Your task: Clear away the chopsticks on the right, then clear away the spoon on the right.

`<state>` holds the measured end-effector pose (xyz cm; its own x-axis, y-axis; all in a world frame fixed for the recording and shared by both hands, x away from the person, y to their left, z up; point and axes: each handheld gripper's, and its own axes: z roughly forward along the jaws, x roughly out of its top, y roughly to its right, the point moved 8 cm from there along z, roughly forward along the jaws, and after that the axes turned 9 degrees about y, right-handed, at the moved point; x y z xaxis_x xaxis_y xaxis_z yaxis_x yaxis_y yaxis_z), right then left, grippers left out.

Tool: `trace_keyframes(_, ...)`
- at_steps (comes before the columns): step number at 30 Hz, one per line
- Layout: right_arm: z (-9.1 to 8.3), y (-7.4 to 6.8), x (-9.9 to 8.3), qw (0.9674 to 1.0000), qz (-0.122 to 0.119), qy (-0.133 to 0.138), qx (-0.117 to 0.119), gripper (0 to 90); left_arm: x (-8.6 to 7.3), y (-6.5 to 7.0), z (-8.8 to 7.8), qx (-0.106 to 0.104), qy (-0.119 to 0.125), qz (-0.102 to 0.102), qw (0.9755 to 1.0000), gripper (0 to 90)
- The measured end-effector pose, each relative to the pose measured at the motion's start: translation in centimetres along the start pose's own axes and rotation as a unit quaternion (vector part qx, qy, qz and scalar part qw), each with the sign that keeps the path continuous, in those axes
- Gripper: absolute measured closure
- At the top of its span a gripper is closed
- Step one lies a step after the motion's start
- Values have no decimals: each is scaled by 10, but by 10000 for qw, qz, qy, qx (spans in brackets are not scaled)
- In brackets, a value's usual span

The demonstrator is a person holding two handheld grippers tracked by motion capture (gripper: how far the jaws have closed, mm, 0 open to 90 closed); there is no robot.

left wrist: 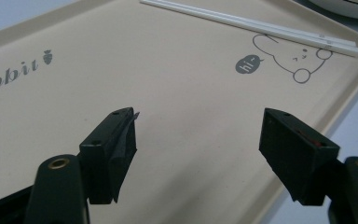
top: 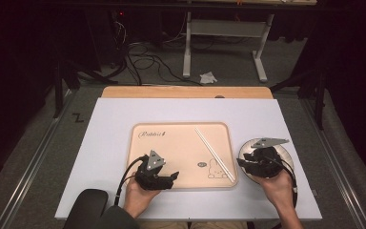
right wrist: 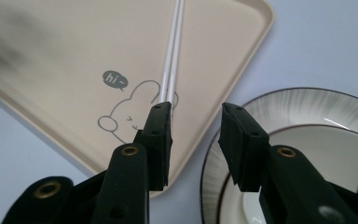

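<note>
High view: your right gripper (top: 253, 164) hovers over the plate (top: 285, 153), beside the tray (top: 181, 131) on the table (top: 109, 119). Approach the rim level.

Left gripper view: fingers (left wrist: 114, 144) wide, empty — above bare tray.

Right gripper view: fingers (right wrist: 157, 135) part-open, empty — chopsticks (right wrist: 173, 51) lie on the tray beyond.

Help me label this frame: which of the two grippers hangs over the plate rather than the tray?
The right gripper, its jaws open and empty, hangs over the dark-rimmed plate beside the tray. The left gripper hangs over the tray's near edge.
</note>
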<state>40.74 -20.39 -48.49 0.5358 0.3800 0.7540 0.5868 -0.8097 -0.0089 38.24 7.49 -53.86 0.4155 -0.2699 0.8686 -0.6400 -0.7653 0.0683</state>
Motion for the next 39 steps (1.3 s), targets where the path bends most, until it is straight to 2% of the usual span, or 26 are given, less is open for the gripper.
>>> trace_keyframes(10,-14,13,-12,9997,106,-89,-205,625,7,0,0,-99,162,39,9998,270)
trace_keyframes(18,-32,32,-23,9983,341,-110,-454,618,7,6,2,-223,95,133,9996,272)
trace_keyframes(21,-33,37,-29,9977,403,-197,-506,608,8,7,4,-266,112,89,9995,273)
trace_keyframes(26,-37,44,-40,9963,519,-375,-573,594,9,11,8,-382,71,164,9991,275)
trace_keyframes(31,-44,52,-46,9953,615,-419,-614,581,12,9,7,-334,94,147,9993,278)
trace_keyframes(34,-47,59,-53,9938,649,-522,-738,577,12,9,8,-325,75,138,9993,278)
trace_keyframes(39,-44,59,-58,9932,684,-675,-656,573,11,12,7,-337,82,238,9991,278)
